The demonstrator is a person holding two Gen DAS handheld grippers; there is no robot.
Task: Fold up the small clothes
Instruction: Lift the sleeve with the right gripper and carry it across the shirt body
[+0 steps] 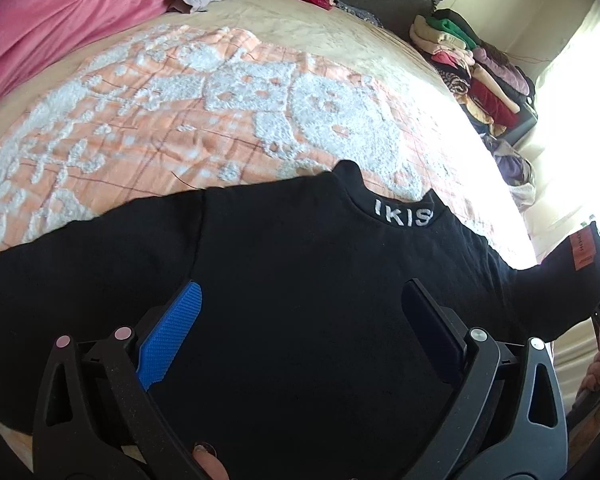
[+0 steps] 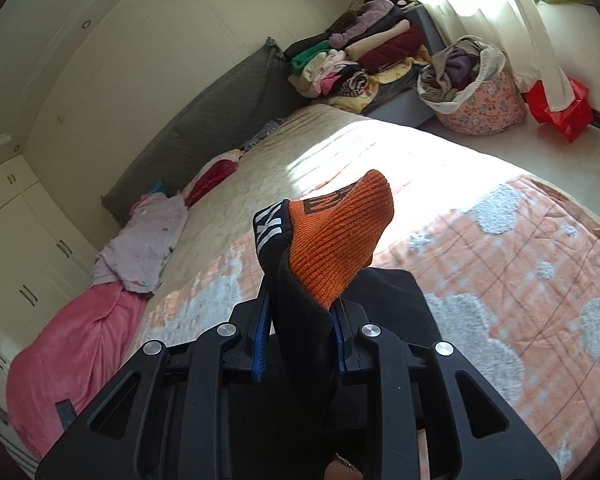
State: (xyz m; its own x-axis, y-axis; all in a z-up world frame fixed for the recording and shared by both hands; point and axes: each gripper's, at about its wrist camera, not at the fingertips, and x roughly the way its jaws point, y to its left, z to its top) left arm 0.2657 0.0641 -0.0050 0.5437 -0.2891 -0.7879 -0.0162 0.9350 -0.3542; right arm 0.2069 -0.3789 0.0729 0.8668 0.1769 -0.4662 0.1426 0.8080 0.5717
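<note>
While black long-sleeved sweater [image 1: 300,280] lies on bed's orange-and-white blanket [image 1: 148,120], left tool [image 1: 300,320] spread apart above it; right tool [image 2: 302,320] clamped on orange knit cuff [image 2: 336,232].

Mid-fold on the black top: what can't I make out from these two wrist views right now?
- Black top hem and lower body: left wrist view, hidden behind the open left tongs and cut off by the bottom edge.
- Orange cuff lettering: right wrist view, folded over and only partly readable.
- Sleeve below the cuff: right wrist view, hidden by the right tongs shut on it.
- Right tongs in the left wrist view: cropped at the right edge.
</note>
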